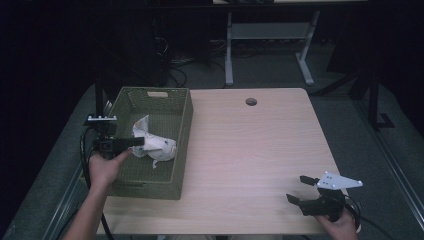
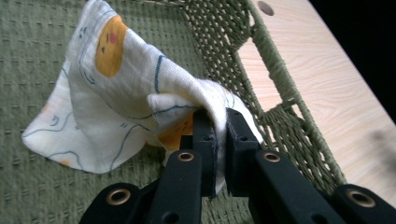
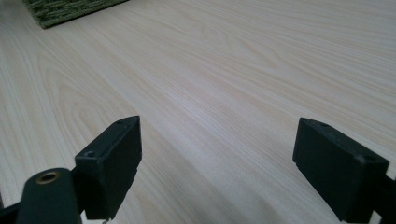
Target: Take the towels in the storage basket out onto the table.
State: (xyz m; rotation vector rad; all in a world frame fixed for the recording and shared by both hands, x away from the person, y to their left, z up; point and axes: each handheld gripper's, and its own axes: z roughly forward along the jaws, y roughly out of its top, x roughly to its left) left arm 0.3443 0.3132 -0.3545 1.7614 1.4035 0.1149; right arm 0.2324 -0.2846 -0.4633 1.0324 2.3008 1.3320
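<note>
The light wooden table carries a round cable hole near its far edge; beyond it stand the white legs of another desk, well apart from the work. A green woven basket sits along the table's left side, its tall mesh walls standing between the cloth inside and the bare tabletop. In the left gripper view the near wall shows a handle cutout. Inside the basket lies a white printed cloth with orange spots and thin blue lines, crumpled, partly lifted off the woven floor. The left gripper reaches in over the basket's left rim, its jaws pressed together on a fold of the cloth. The right gripper hovers low over bare wood near the table's front right corner, jaws spread wide with nothing between them.
</note>
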